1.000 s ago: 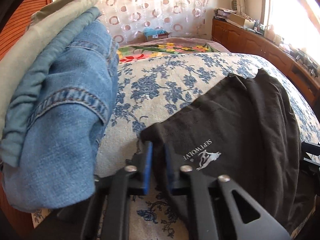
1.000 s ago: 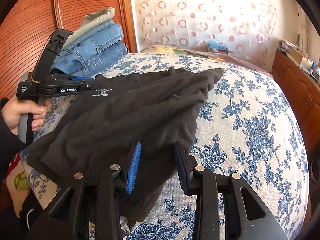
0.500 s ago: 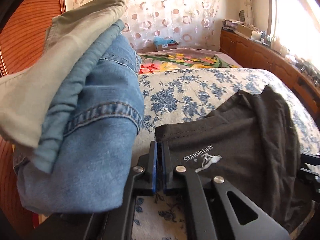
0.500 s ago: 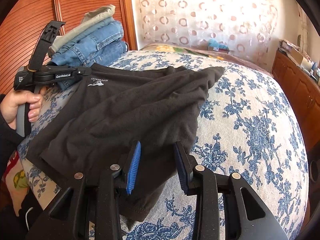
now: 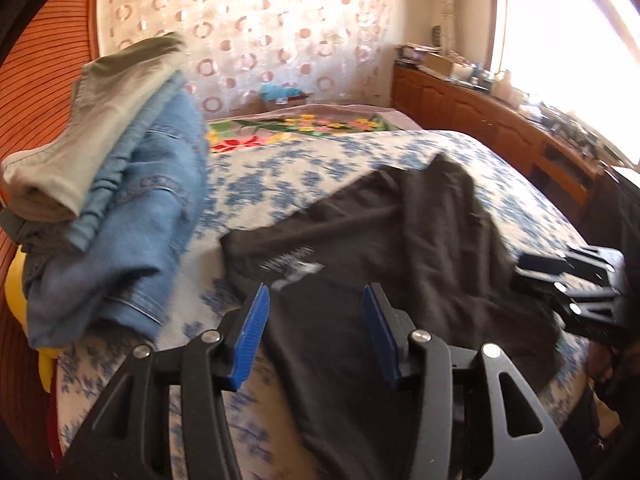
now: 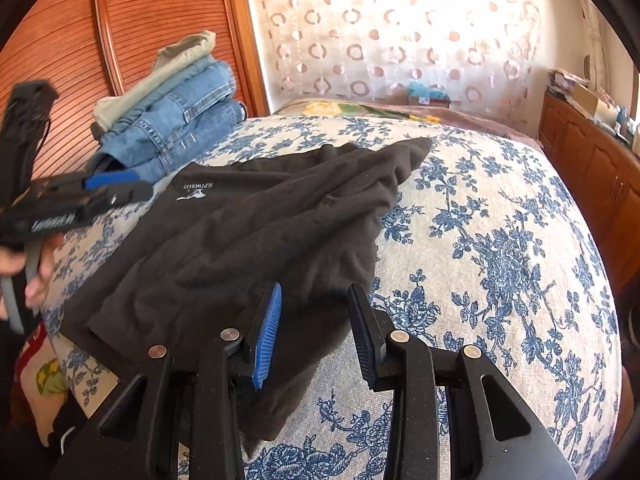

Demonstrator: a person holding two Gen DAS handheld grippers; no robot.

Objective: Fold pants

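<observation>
Black pants (image 6: 256, 236) lie roughly folded on the floral bed (image 6: 500, 240), their logo corner at the far left beside a stack of folded jeans (image 6: 180, 128). My left tool (image 5: 316, 332) is opening above that corner with nothing pinched in it. My right tool (image 6: 314, 332) hangs half open over the near edge, gripping nothing. I judge one fold is laid; next I need a fresh grip to fold again.

Bed (image 6: 500, 240): blk pants (image 6: 260, 232), jeans stack (image 6: 176, 120)
</observation>
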